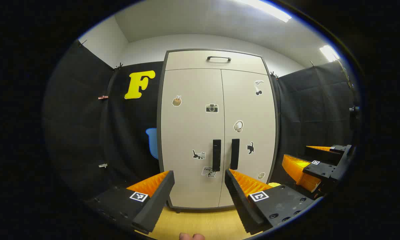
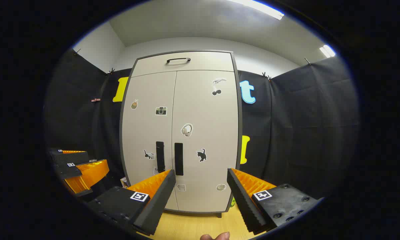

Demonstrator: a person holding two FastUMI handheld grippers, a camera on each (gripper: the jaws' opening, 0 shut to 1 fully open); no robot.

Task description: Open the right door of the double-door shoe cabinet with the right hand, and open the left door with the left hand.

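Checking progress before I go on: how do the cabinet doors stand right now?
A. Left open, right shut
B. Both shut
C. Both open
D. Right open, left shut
B: both doors sit flush, their handles side by side at the seam, and the left gripper and right gripper are open, short of them.

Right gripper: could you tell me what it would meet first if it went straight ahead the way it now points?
Most likely the flat front of the right door, beside its handle rather than on it. The right gripper is open, and the handle sits left of the gap between its fingers. Nothing shows in between, though depth is unclear.
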